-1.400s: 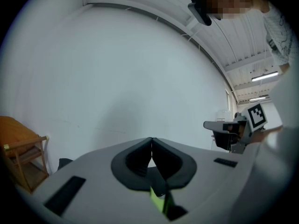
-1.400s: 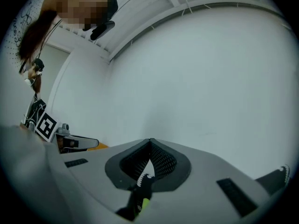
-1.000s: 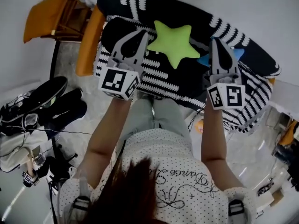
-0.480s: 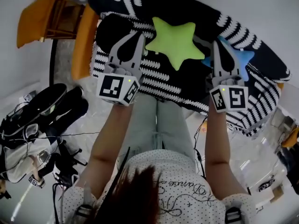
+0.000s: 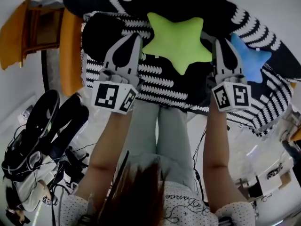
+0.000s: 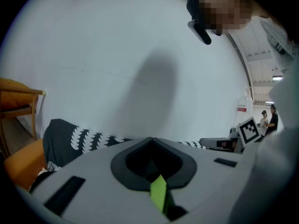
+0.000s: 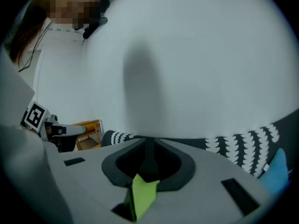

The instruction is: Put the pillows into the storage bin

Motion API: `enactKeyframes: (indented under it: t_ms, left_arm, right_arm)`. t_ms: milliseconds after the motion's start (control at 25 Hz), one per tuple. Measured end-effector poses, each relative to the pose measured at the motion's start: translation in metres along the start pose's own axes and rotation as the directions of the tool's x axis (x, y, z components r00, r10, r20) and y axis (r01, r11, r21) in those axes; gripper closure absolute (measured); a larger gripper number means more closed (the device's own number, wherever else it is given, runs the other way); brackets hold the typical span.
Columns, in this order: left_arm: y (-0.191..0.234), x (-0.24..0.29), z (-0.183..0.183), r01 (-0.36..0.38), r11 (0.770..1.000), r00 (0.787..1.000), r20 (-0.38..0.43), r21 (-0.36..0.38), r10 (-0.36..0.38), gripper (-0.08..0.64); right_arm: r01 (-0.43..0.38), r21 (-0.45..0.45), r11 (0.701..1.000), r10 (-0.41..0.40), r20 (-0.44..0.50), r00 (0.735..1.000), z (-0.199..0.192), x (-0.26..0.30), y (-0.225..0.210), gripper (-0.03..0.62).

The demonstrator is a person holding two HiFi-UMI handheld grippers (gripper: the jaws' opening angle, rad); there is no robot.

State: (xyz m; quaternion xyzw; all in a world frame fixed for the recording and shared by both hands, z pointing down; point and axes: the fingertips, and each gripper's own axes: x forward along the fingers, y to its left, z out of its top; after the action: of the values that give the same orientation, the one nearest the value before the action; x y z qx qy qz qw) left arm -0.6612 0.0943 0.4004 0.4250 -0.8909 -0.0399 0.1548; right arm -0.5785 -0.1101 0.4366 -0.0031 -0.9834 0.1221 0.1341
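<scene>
Head view: a green pillow (image 5: 176,41) — star-shaped — was held up btw. two grippers, over the b/w striped bin (image 5: 155,76). The left gripper (image 5: 136,37) was pressed shut on the star's left point. In the left gripper view a sliver of green fabric was seen nipped in the slot, w/ the jaw tips meeting ahead of it. The right gripper (image 5: 222,44) was set on the star's right point. Its jaws had just been opening a little. In the right gripper view a wider fold of green fabric was seen between them, and it looked pinched, w/ only a thin seam at the tips. Both grippers were pointed away from the person, roughly parallel, marker cubes toward the camera. The green pillow was spread flat btw. them, its lower point over the bin's dark inside. A blue pillow (image 5: 251,60) was seen just right of the right gripper, against striped fabric — whether it lay in the bin couldn't be told. A dark cloth (image 5: 244,18) w/ a white pattern was seen behind the bin. An orange chair (image 5: 70,51) was seen left of the bin, and cables (image 5: 70,164) on the floor at lower left. A white wall (image 6: 93,55) filled most of both gripper views.
</scene>
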Motion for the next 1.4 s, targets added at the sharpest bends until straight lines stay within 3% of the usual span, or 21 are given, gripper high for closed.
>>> enactKeyframes:
  t_ms: [440, 640, 760, 960, 1040, 1120, 1200, 1320, 1400]
  left_arm:
    - [0.047, 0.059, -0.098, 0.020, 1.000, 0.996, -0.085, 0.014, -0.019, 0.555]
    - [0.066, 0.071, -0.115, 0.028, 0.999, 0.995, -0.101, 0.028, -0.025, 0.555]
    - [0.083, 0.076, -0.118, 0.026, 0.999, 0.994, -0.110, 0.019, -0.024, 0.555]
    - [0.107, 0.066, -0.123, 0.008, 1.000, 0.989, -0.149, -0.015, -0.010, 0.555]
    - [0.109, 0.064, -0.124, 0.007, 1.000, 0.989, -0.147, -0.009, -0.008, 0.555]
    - [0.113, 0.067, -0.128, 0.005, 1.000, 0.989, -0.148, -0.004, -0.006, 0.555]
    - [0.122, 0.073, -0.128, 0.000, 1.000, 0.988, -0.154, -0.010, -0.002, 0.555]
    - [0.123, 0.066, -0.124, 0.003, 1.000, 0.988, -0.154, -0.016, -0.005, 0.555]
    - [0.099, 0.057, -0.127, 0.012, 1.000, 0.988, -0.152, -0.008, -0.013, 0.555]
  right_arm:
    - [0.096, 0.145, 0.985, -0.073, -0.158, 0.985, -0.118, 0.083, -0.046, 0.384]
    - [0.119, 0.161, 0.980, -0.075, -0.257, 0.963, -0.161, 0.129, -0.055, 0.304]
    - [0.100, 0.168, 0.981, -0.048, -0.287, 0.957, -0.172, 0.159, -0.050, 0.258]
    - [0.120, 0.117, 0.986, -0.078, -0.312, 0.947, -0.169, 0.176, -0.046, 0.284]
    - [0.144, 0.109, 0.984, -0.100, -0.332, 0.938, -0.173, 0.174, -0.051, 0.255]
    - [0.185, 0.144, 0.972, -0.125, -0.345, 0.930, -0.181, 0.178, -0.058, 0.188]
    - [0.208, 0.216, 0.954, -0.120, -0.359, 0.926, -0.188, 0.190, -0.060, 0.163]
    - [0.175, 0.299, 0.938, -0.049, -0.386, 0.921, -0.191, 0.193, -0.049, 0.196]
    - [0.141, 0.311, 0.940, -0.009, -0.390, 0.921, -0.192, 0.170, -0.050, 0.235]
